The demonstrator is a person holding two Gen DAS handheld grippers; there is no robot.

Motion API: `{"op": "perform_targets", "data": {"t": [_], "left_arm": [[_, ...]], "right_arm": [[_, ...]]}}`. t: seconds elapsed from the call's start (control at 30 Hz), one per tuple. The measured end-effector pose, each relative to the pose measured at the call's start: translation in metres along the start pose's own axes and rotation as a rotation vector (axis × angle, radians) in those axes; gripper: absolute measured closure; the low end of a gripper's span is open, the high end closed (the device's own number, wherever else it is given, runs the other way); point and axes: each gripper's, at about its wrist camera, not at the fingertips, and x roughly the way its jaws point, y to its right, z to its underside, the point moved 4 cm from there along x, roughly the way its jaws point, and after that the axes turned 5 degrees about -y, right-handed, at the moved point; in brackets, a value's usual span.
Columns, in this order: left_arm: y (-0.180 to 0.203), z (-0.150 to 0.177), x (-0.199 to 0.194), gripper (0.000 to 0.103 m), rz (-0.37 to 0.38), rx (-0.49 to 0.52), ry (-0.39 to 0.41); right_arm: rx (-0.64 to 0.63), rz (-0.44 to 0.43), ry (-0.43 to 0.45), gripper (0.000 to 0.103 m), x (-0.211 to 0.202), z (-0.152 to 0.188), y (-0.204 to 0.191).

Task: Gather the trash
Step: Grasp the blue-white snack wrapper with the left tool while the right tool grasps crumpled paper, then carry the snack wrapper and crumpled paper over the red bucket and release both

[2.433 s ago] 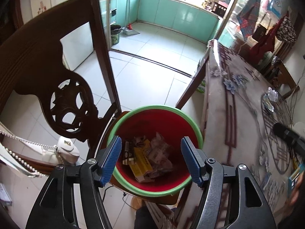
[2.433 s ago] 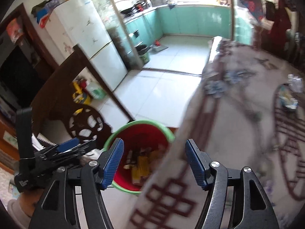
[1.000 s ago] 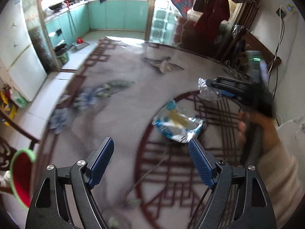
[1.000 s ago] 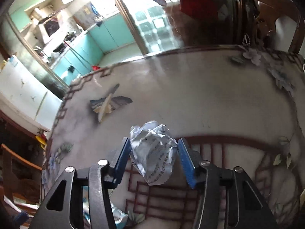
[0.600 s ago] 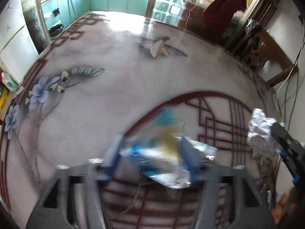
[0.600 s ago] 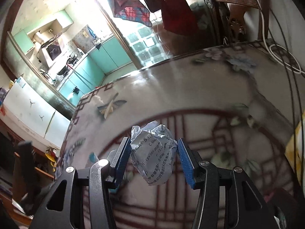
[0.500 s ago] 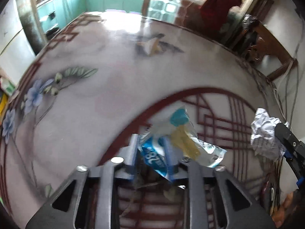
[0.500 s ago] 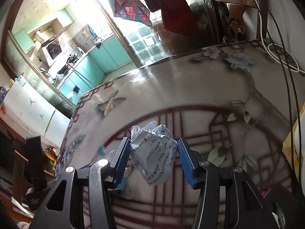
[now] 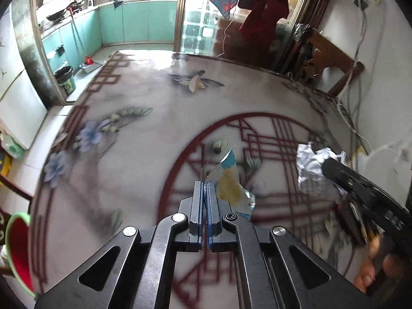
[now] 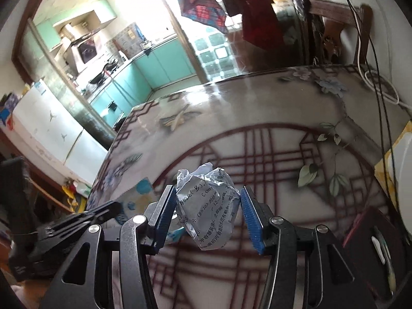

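standing on edge, long axis pointing far, blue-yellow wrapper point(image 9: 229, 180) pinched in left gripper point(image 9: 205, 195); right gripper point(image 10: 208, 213) clamps crumpled printed paper ball point(image 10: 206, 206).

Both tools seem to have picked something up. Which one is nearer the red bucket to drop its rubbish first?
Probably the left tool. It is shut on the blue-and-yellow plastic wrapper, and the green-rimmed red bucket shows at the left edge of its view. The right tool, gripping the crumpled printed paper ball, sits farther right.
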Motion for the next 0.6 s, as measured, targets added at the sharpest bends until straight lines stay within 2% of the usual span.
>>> {"op": "perform_targets", "data": {"t": [0.33,0.6], "left_arm": [[-0.038,0.062,-0.066,0.101,-0.043,0.010,0.019],[-0.072,0.090,-0.092,0.101,-0.022,0.005,0.061]], "right_arm": [[-0.086,-0.015,-0.023,0.053,-0.044,0.056,-0.074],[-0.077,0.044,-0.026,0.053,-0.064,0.094,-0.120]]}}
